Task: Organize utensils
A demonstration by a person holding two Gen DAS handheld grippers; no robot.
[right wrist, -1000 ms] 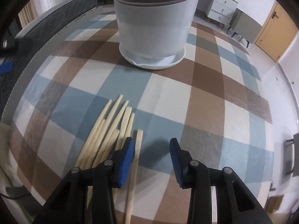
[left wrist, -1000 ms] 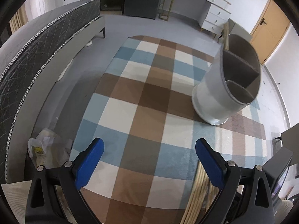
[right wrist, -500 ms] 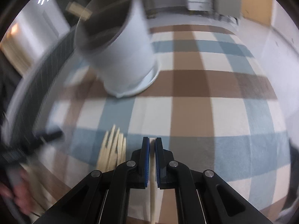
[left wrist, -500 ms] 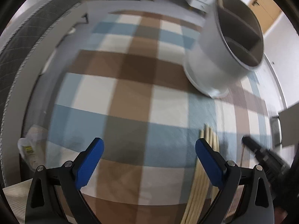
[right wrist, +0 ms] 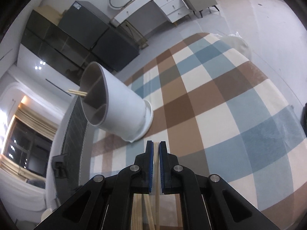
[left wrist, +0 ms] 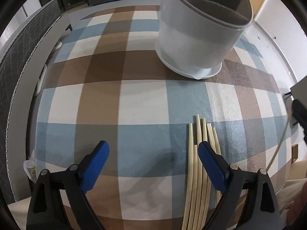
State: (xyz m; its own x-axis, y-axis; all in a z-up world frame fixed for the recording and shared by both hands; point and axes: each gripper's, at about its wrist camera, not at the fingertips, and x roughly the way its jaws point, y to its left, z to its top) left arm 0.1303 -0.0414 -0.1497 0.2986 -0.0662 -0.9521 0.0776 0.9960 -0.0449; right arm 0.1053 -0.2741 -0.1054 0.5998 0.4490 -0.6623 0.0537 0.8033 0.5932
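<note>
— Grippers first: how do they sit?

— Left gripper (left wrist: pixel 152 156) hangs low over the checked tablecloth (left wrist: pixel 134 103), its blue pads spread wide with nothing between them. Right gripper (right wrist: pixel 155 153) is lifted and tilted, its pads pinched tight on a single chopstick (right wrist: pixel 157 172) that runs back between the fingers toward the camera.

— And the container?

— White utensil holder (left wrist: pixel 193 38) stands upright at the far right of the cloth on its drip saucer, with dividers inside. In the right wrist view a couple of chopstick ends (right wrist: pixel 77 93) poke out of one far compartment; the other compartments look dark, and I cannot tell their contents.

— Where are the rest of the utensils?

— Loose chopsticks (left wrist: pixel 199 153) lie side by side on the cloth at the near right, just beside and partly under the left gripper's right finger, well apart from the holder.

— What differs from a second ago?

— Then the right gripper was open above the pile; it has since closed on one stick and risen off the cloth. The left one has swung closer to the holder, pads as wide as before.
</note>
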